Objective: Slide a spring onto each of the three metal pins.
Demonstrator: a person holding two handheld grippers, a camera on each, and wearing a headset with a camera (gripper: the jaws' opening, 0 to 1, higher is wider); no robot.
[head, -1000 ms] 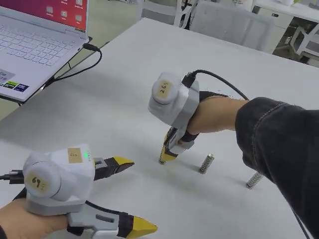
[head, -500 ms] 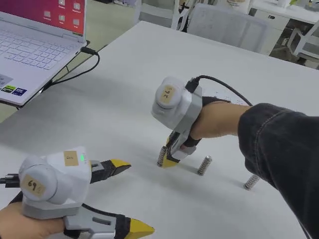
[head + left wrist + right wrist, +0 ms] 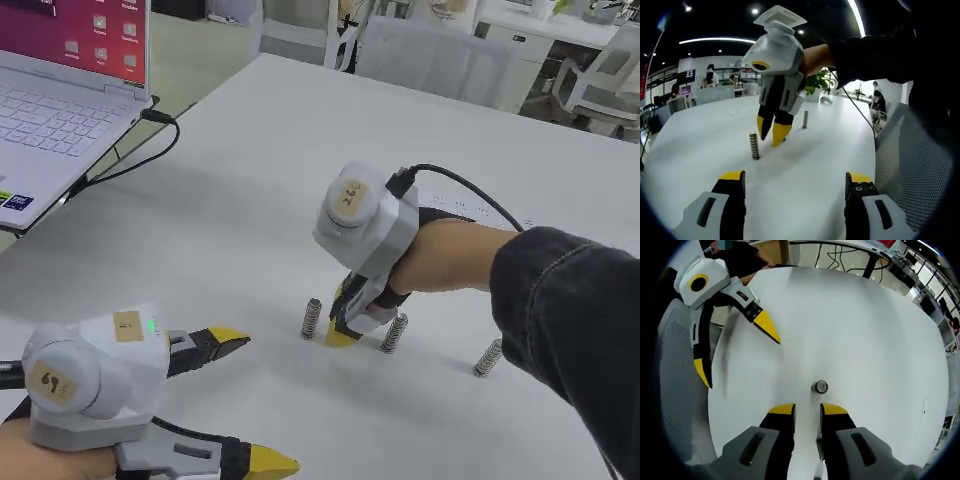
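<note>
Right gripper [image 3: 807, 412], jaws slightly parted; a spring [image 3: 819, 386], seen end-on, just beyond the tips. Left gripper [image 3: 737, 356] spread wide, left.

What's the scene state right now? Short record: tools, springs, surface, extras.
surface: white table
springs: three, upright, spaced in a row; from the left of the head view, first spring, second spring, third spring
pins: cannot tell, none visible outside the springs
right tool: points down at the table between first and second spring, jaws narrowly apart, empty
left tool: jaws wide open, empty, apart from the springs
extras: open laptop, cable
</note>
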